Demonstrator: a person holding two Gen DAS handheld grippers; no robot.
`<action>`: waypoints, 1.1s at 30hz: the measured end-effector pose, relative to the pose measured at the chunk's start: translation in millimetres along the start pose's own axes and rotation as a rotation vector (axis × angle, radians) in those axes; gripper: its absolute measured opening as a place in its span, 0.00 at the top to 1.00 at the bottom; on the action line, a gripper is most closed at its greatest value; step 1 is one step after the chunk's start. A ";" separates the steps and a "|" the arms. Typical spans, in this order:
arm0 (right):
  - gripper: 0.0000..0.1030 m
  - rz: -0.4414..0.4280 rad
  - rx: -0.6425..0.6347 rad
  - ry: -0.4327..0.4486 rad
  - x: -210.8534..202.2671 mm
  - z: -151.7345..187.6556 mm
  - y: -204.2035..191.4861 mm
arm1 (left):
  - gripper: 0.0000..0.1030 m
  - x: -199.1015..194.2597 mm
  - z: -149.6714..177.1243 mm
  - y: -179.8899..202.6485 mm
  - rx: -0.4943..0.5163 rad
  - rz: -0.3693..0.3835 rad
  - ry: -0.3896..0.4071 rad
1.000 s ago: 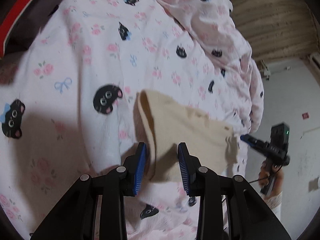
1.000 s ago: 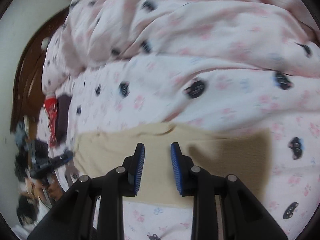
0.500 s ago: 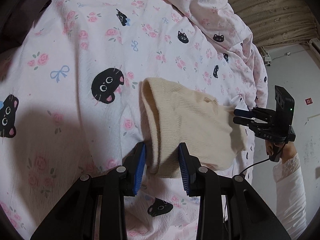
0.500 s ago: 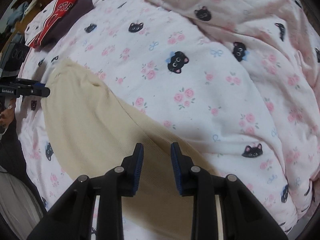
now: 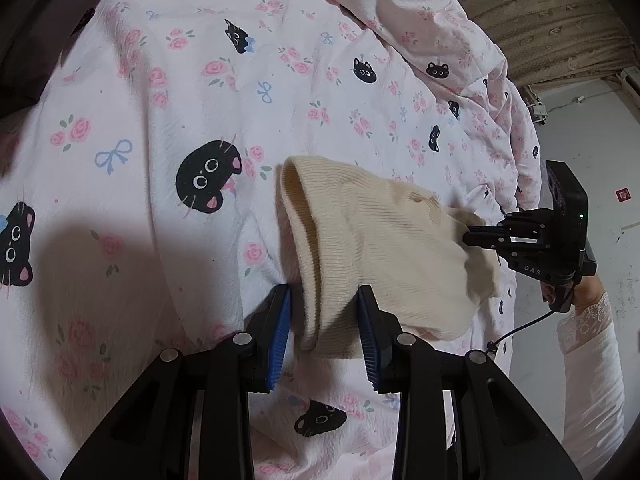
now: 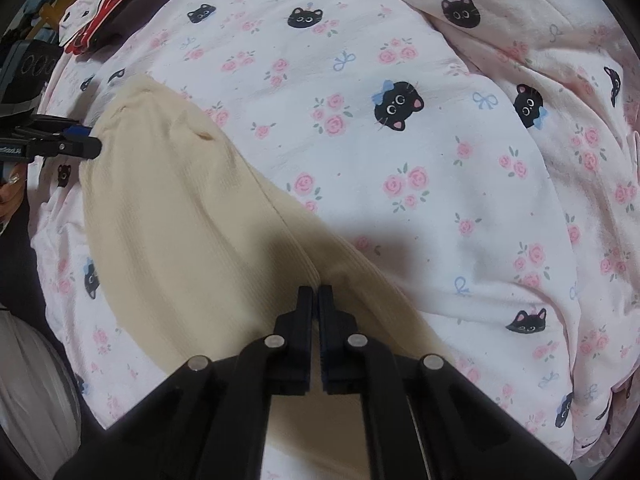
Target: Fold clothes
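On the cat-print bedspread (image 6: 420, 152): cream knit garment (image 6: 168, 216) lies spread, near edge | right gripper (image 6: 319, 294) just pinched together on garment's right end | left gripper (image 5: 325, 304) unchanged, jaws apart around left end, not pressing | meaning: one end secured; fold likely needs the left to clamp too

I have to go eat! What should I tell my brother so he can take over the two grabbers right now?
Left gripper: fingers apart, the cream knit top's hem between them, a gap at one pad.
Right gripper: shut on the top's other end.
The top lies stretched across the cat-print bed cover.
Done: both ends reached.
Left: every fold.
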State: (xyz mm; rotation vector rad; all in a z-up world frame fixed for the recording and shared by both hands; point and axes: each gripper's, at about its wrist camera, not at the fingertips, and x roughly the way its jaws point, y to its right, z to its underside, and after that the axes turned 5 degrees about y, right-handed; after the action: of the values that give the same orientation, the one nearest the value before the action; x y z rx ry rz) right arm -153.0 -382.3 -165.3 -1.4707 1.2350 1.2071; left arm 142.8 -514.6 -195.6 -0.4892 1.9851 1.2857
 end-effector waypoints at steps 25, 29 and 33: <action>0.66 0.142 0.056 0.007 -39.3 42.4 61.7 | 0.72 2.8 1.4 -0.5 0.010 -0.016 -0.021; 0.66 0.192 0.049 -0.079 -33.9 73.2 75.9 | 0.72 3.0 1.9 -0.5 0.011 -0.019 -0.019; 0.66 0.236 0.043 -0.105 -24.0 90.2 84.7 | 0.72 3.3 2.5 -1.5 0.002 -0.016 -0.019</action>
State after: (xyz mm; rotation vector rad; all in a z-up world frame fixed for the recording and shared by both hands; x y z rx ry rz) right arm -251.3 -303.7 -159.5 -1.2395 1.3820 1.3860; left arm 142.4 -512.7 -199.6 -0.4898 1.9629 1.2743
